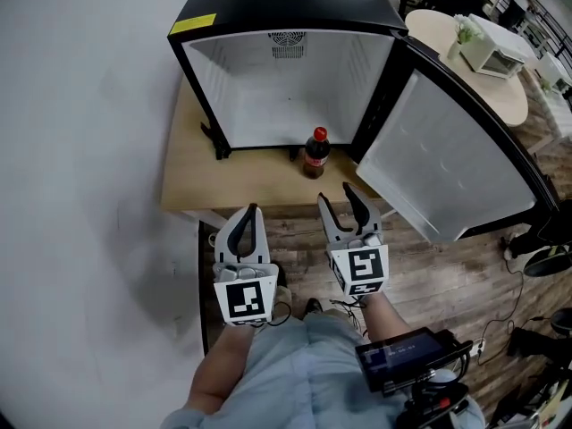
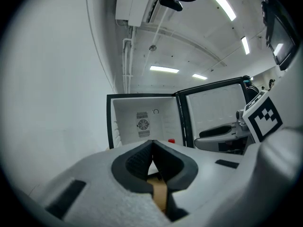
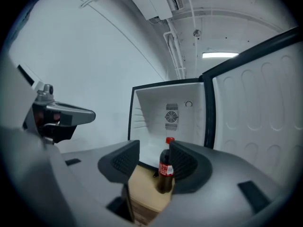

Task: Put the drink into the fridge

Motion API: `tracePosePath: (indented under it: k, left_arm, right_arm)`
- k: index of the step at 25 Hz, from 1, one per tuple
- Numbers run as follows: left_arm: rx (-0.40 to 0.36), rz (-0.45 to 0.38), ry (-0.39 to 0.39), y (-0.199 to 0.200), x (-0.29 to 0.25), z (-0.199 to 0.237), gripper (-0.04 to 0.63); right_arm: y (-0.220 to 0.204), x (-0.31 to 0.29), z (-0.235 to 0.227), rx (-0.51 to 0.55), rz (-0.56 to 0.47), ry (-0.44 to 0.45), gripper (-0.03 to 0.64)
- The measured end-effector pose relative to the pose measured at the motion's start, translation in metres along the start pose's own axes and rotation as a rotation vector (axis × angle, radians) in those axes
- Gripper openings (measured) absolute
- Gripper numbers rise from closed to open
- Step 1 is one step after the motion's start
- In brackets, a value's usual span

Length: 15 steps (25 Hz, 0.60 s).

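Note:
A cola bottle (image 1: 315, 153) with a red cap stands upright on the wooden table (image 1: 228, 181), just in front of the open black fridge (image 1: 286, 96). The fridge's white inside is bare. My right gripper (image 1: 340, 197) hangs open a little short of the bottle, with nothing between its fingers. In the right gripper view the bottle (image 3: 165, 171) shows ahead through the gap of the right gripper (image 3: 154, 148). My left gripper (image 1: 248, 213) is shut and empty, near the table's front edge. In the left gripper view, only the red cap (image 2: 171, 141) peeks over the left gripper (image 2: 152, 144).
The fridge door (image 1: 447, 159) swings out wide to the right, over the plank floor. A round table (image 1: 500, 96) with a white appliance (image 1: 487, 47) stands at the back right. Cables (image 1: 518, 275) lie on the floor at the right. A white wall (image 1: 80, 150) runs along the left.

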<state>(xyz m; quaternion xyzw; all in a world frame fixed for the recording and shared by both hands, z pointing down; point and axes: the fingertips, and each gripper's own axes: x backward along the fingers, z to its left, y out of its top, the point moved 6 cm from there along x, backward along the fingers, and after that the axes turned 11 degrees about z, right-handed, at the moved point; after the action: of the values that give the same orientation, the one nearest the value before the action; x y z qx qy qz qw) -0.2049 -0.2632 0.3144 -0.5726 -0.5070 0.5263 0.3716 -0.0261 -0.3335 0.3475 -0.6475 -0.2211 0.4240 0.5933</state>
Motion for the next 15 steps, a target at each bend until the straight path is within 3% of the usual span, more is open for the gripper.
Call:
tracePosePath:
  k: [8,13,15]
  left_arm:
    - [-0.014,-0.032,-0.082,0.018,-0.063,0.045,0.008]
    - [0.002,-0.018,-0.132,0.016,-0.095,0.059,0.008]
    - [-0.028,-0.024,-0.147,0.012,-0.109,0.062,0.008]
  right_arm:
    - [0.027,-0.057,-0.009,-0.015,-0.031,-0.093,0.229]
    - [0.025,-0.082,-0.012,-0.031,-0.022,-0.132,0.261]
    - [0.021,-0.094,-0.014,-0.039,-0.012,-0.137,0.272]
